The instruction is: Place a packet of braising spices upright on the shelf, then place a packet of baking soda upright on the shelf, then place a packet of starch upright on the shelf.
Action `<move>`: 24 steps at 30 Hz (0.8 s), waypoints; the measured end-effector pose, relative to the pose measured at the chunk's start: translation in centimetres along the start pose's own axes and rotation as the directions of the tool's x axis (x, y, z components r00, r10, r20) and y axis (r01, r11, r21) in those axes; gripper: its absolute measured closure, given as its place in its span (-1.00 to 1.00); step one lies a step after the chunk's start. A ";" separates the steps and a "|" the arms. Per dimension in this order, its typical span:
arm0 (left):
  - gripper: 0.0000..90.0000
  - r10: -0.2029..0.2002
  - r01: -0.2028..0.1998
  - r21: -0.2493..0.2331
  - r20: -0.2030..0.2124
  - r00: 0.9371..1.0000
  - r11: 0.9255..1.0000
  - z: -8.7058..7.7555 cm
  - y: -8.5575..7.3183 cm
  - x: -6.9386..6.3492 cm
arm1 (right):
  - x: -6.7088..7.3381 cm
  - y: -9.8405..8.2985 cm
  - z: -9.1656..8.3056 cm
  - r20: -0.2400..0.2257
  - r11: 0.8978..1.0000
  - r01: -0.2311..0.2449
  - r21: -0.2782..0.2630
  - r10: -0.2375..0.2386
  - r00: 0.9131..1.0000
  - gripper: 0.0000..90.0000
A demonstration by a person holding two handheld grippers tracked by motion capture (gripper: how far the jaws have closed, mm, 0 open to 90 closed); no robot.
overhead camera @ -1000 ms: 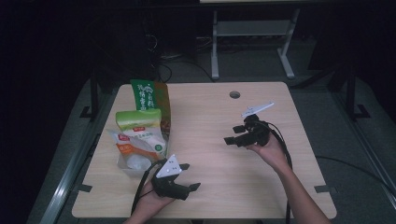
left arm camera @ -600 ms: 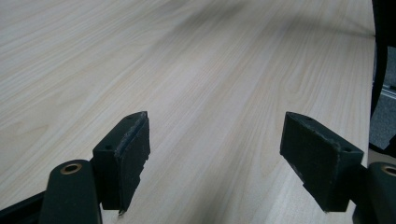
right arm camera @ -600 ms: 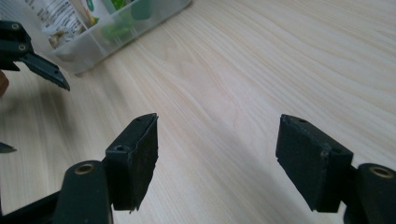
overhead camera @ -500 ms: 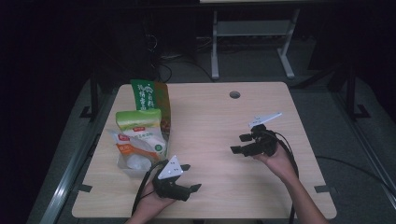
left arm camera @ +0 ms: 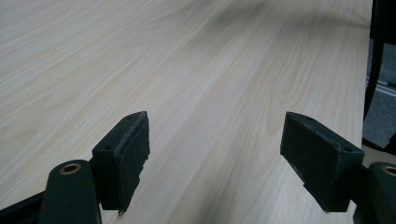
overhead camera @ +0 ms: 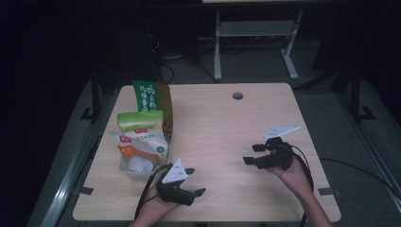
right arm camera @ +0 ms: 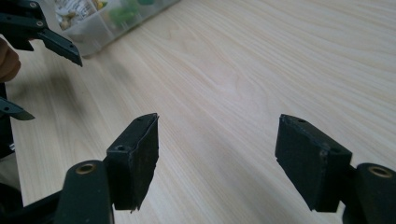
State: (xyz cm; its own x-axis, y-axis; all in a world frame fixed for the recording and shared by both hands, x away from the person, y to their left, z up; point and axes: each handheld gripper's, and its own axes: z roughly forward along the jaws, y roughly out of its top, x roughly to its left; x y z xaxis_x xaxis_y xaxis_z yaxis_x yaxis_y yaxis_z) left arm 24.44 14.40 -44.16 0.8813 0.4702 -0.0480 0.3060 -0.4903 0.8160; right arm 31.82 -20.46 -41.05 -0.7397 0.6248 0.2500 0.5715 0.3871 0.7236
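My left gripper (overhead camera: pixel 195 182) rests near the front edge of the wooden table (overhead camera: pixel 222 123), held by a hand, its jaws wide apart. In the left gripper view the left gripper (left arm camera: pixel 215 158) is open over bare wood. My right gripper (overhead camera: pixel 252 154) hovers at the right side of the table, pointing left, and is open too. The right gripper view shows the right gripper (right arm camera: pixel 217 158) with nothing between its jaws, and the left gripper (right arm camera: pixel 42 32) farther off at top left.
A pile of snack bags stands at the table's left: a tall green pack (overhead camera: pixel 151 99), a light green bag (overhead camera: pixel 140 120) and a white and orange bag (overhead camera: pixel 139 149), also seen as packs (right arm camera: pixel 107 14). A cable hole (overhead camera: pixel 238 96) lies at the back.
My right gripper has moved nearer to the person and a little right, lower over the table. The left gripper has hardly shifted.
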 end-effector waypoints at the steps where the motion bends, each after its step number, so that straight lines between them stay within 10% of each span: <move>1: -0.47 -0.008 0.008 0.001 0.003 1.000 1.000 0.0 -0.1 0.0 | 0.0 -0.2 -0.3 0.003 1.000 -0.012 -0.001 0.012 1.000 -0.34; 12: -0.47 0.022 -0.022 -0.005 0.009 1.000 1.000 0.0 0.5 -0.1 | 0.4 -1.2 -1.8 0.033 1.000 -0.004 0.006 0.004 0.999 -0.34; 24: -0.47 0.025 -0.025 0.002 0.011 1.000 1.000 0.3 0.6 0.2 | -0.7 -5.2 -3.0 0.041 0.995 -0.094 -0.037 0.096 0.995 -0.34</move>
State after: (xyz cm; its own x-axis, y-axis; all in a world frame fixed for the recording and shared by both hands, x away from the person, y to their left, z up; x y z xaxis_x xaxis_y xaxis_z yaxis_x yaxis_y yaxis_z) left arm 24.94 13.98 -43.87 0.8926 0.4496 -0.0338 0.2845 -0.5035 0.8158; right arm 28.32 -24.99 -43.07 -0.6661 0.6866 0.2913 0.6252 0.3010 0.7201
